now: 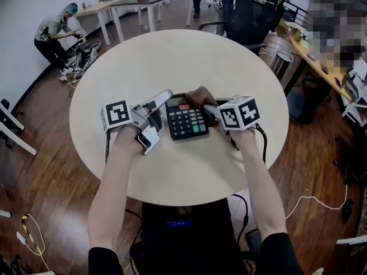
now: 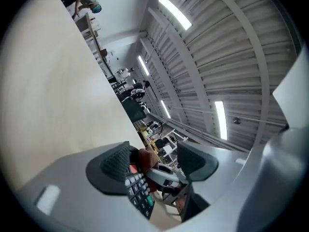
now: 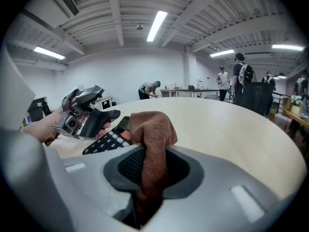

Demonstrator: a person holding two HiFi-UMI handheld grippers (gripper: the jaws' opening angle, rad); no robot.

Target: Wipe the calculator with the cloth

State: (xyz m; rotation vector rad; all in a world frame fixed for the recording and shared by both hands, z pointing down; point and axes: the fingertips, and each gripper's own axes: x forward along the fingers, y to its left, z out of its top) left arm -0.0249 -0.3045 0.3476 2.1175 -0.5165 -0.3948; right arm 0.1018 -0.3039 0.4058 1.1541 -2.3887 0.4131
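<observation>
Toward the near edge of the table (image 1: 172, 56), the left gripper (image 1: 156, 119) stands spread and empty just beside the left side of the calculator (image 1: 186, 121), not bracing it. At the calculator's far edge the right gripper (image 1: 210, 111) is clenched on the brown cloth (image 1: 200, 96). With nothing pinning the calculator, a firm stroke would likely slide it, and the bunched cloth might press keys

Soft, matt, napped fabric in the brown cloth (image 3: 153, 129). Black plastic with a slight sheen on the calculator (image 1: 186, 122), keys smooth. Smooth matt grey plastic on the left gripper (image 2: 154, 166) and right gripper (image 3: 153, 170); dark, finely dimpled pads (image 3: 130, 166). Pale, smooth, matt counter (image 1: 172, 62). Dark wooden floor (image 1: 46, 171), faintly glossy.
</observation>
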